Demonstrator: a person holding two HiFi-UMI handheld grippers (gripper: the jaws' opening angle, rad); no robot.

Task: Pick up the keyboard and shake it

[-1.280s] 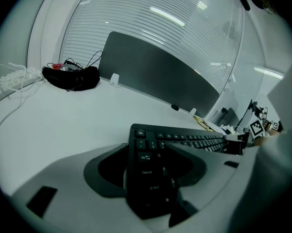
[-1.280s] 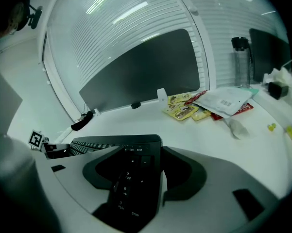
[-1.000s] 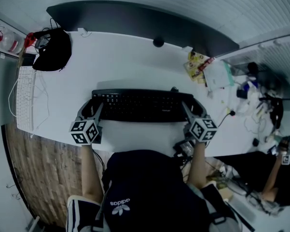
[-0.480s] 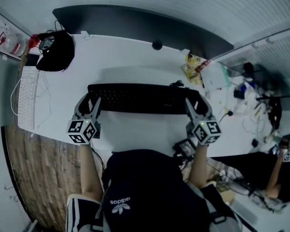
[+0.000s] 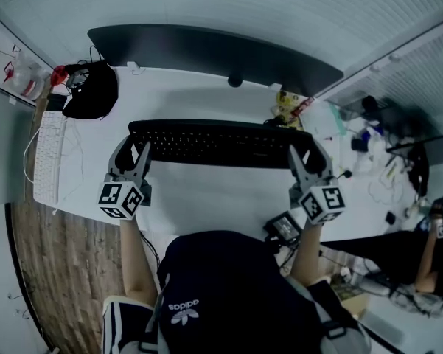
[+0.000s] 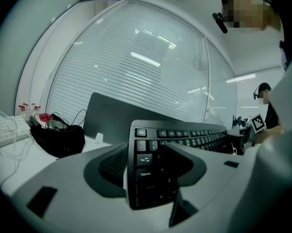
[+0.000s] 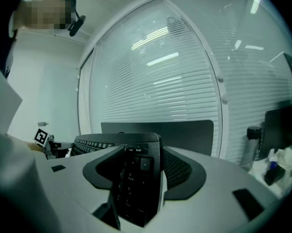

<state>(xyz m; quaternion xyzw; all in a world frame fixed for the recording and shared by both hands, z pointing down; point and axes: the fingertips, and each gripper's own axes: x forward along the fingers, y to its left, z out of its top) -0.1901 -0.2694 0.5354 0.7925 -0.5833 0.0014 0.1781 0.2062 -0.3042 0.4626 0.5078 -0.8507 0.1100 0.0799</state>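
Observation:
The black keyboard (image 5: 217,143) hangs in the air above the white desk (image 5: 199,98), held level by both ends. My left gripper (image 5: 135,150) is shut on its left end, and my right gripper (image 5: 304,155) is shut on its right end. In the left gripper view the keyboard (image 6: 155,169) stands between the two jaws, with the Tab and Caps Lock keys showing. In the right gripper view the keyboard (image 7: 136,178) is clamped at its number-pad end. The keyboard's cable is hard to follow.
A black bag (image 5: 92,92) lies at the desk's far left, beside a white keyboard (image 5: 46,155) with a white cable. A dark partition (image 5: 214,54) runs along the desk's far edge. Packets and clutter (image 5: 295,109) sit at the right. Another person (image 5: 435,249) sits at far right.
Both grippers have lifted the keyboard off the desk and carried it up and away from me; it now appears farther up in the head view.

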